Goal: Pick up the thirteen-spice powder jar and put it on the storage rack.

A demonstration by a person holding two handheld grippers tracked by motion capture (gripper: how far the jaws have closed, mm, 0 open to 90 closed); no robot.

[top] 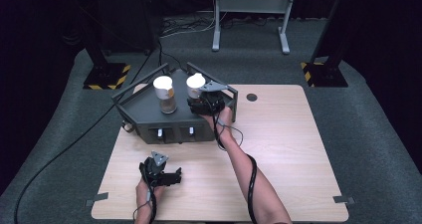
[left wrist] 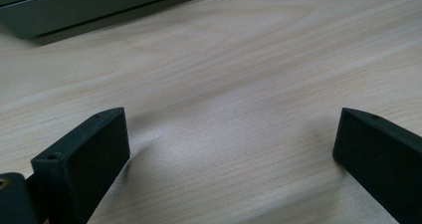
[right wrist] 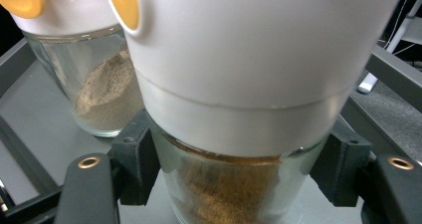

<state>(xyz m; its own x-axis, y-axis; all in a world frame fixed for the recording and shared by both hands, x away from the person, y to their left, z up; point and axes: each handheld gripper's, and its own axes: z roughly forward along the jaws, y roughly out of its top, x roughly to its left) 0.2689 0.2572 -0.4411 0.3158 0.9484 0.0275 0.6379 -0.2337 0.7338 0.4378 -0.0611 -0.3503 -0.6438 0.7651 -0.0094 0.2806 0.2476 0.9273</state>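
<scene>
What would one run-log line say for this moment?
right gripper: shut on right jar | left gripper: open, over table | left jar: on tray

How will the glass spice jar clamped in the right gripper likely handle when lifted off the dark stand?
The spice jar looks rigid; its smooth glass may slip in the right gripper. Its wide white cap sits above a narrower body, so it probably tips easily. About half full of brown powder, it is likely fairly light.
</scene>
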